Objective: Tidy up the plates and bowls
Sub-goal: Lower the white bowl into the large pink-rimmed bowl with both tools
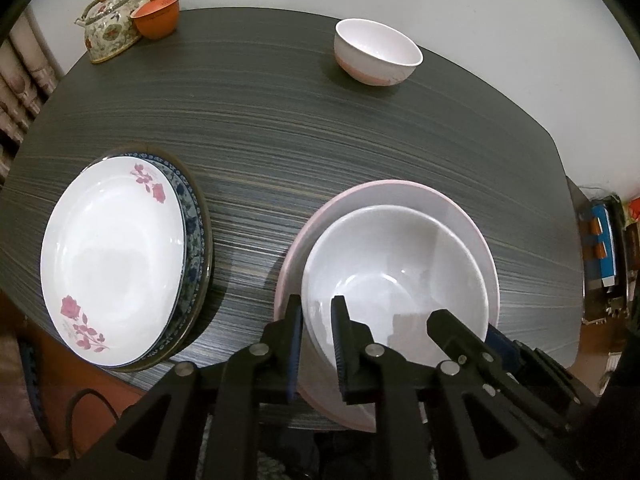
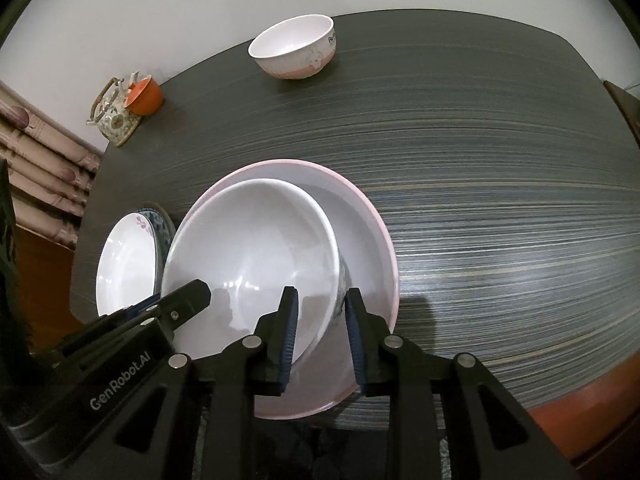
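A white bowl (image 1: 396, 280) (image 2: 256, 256) sits inside a larger pink-rimmed bowl (image 1: 460, 216) (image 2: 372, 232) at the table's near edge. My left gripper (image 1: 318, 312) straddles the white bowl's left rim, one finger inside and one outside, with a gap showing. My right gripper (image 2: 322, 304) straddles its right rim the same way. A white rose-patterned plate (image 1: 116, 256) (image 2: 124, 268) lies on a blue-patterned plate (image 1: 192, 216) at the left. A small pink-and-white bowl (image 1: 376, 52) (image 2: 294, 46) stands at the far side.
A floral teapot (image 1: 110, 24) (image 2: 116, 114) and an orange cup (image 1: 156, 14) (image 2: 144, 96) stand at the far left corner of the dark striped table (image 1: 280, 120) (image 2: 500, 200). Curtains hang at the left; clutter lies beyond the table's right edge.
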Action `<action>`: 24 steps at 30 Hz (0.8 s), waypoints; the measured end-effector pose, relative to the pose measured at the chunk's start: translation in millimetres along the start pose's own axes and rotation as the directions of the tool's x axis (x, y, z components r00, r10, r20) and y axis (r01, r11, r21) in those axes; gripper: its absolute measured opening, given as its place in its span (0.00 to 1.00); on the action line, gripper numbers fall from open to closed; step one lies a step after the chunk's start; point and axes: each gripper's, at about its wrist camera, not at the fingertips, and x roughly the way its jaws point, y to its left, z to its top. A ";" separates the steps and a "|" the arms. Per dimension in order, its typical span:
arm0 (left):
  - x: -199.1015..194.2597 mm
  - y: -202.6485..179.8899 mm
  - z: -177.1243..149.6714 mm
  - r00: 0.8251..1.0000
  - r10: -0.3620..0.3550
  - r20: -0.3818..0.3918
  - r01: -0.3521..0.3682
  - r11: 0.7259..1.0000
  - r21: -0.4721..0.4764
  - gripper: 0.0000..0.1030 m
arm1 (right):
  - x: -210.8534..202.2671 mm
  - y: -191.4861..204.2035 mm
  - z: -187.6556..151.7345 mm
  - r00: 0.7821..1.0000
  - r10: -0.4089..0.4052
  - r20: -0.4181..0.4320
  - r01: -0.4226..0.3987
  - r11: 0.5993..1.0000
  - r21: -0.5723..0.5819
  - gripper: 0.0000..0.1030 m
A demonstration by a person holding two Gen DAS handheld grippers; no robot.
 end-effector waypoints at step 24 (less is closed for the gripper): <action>-8.7 1.4 2.4 1.000 -0.012 0.029 0.012 1.000 0.001 0.20 | -2.2 5.6 -3.8 1.000 -0.001 0.013 0.001 1.000 -0.003 0.33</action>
